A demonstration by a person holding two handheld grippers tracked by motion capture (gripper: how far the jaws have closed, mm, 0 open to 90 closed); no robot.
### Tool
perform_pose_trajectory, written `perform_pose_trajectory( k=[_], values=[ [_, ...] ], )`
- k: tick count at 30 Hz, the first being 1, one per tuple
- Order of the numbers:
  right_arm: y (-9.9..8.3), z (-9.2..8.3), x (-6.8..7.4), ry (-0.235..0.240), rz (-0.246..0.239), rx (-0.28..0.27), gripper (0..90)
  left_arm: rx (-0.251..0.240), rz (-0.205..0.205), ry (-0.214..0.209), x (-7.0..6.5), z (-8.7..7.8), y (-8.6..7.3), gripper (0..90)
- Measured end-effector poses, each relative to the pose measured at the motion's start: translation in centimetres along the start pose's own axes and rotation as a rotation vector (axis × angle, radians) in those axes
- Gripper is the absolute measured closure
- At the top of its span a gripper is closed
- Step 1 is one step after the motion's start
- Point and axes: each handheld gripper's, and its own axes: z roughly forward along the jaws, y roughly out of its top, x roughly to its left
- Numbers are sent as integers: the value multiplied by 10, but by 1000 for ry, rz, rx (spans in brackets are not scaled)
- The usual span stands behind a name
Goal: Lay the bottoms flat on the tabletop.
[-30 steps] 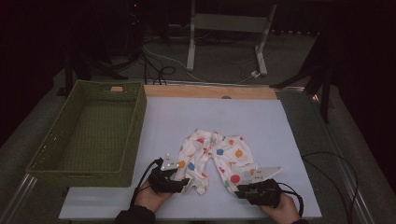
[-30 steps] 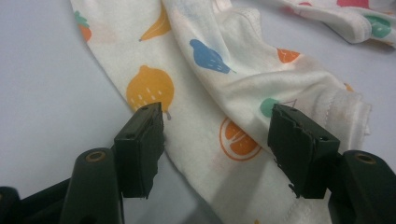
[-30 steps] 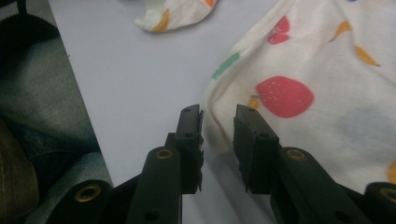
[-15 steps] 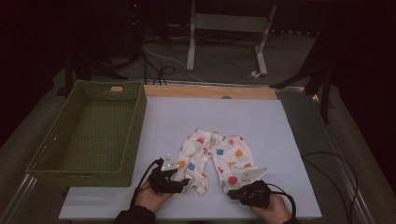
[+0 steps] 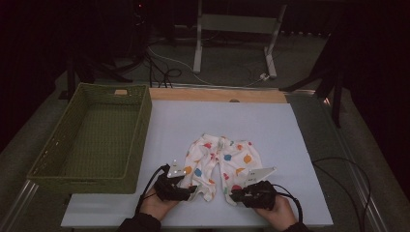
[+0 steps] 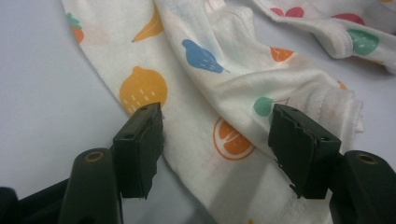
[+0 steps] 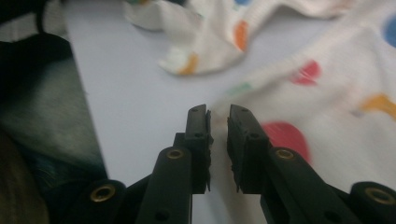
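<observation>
White baby pants (image 5: 220, 162) printed with coloured fruit lie flat on the pale table sheet (image 5: 270, 125), legs toward me. My left gripper (image 5: 195, 190) sits at the hem of the left leg. In the left gripper view its jaws stand wide, with the left gripper (image 6: 219, 121) astride the cloth (image 6: 210, 88) and the pads not pressing. My right gripper (image 5: 234, 195) is at the hem of the right leg. In the right gripper view the right gripper (image 7: 218, 109) shows a narrow slit; the jaws have just been opening, nothing is between them, and the blurred cloth (image 7: 299, 88) lies just beyond the tips.
A green woven basket (image 5: 96, 140) stands empty along the table's left side. A wooden strip (image 5: 217, 94) runs along the far edge. Cables (image 5: 338, 169) loop over the right side, and a metal stand (image 5: 237, 29) is on the floor beyond.
The right hand and its gripper have slid left to the right pant leg's hem. The left gripper and the pants have stayed put.
</observation>
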Motion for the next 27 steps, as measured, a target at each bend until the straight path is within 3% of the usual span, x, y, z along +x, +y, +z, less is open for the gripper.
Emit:
perform_pose_trajectory(
  k=[5, 10, 13, 15, 18, 25, 27],
  values=[
    [-14, -11, -14, -83, 47, 14, 718, 0, 2, 1, 0, 0, 0, 362],
    [-23, -15, -24, -175, 34, 55, 676, -2, 2, 0, 0, 1, 0, 362],
    [-25, -11, -25, -193, -6, 68, 767, -3, 0, -1, 0, 1, 0, 362],
    [-24, -10, -25, -194, -3, 67, 882, -3, 0, -1, 0, 1, 0, 363],
    [-22, -10, -31, -173, 20, 69, 900, -4, 0, -3, 0, 1, 0, 363],
    [-21, -12, -46, -189, 37, 68, 900, -8, -5, -6, 1, 1, 0, 363],
    [-21, -15, -56, -210, 57, 67, 900, -7, -3, -6, 1, 1, 0, 363]
  ],
)
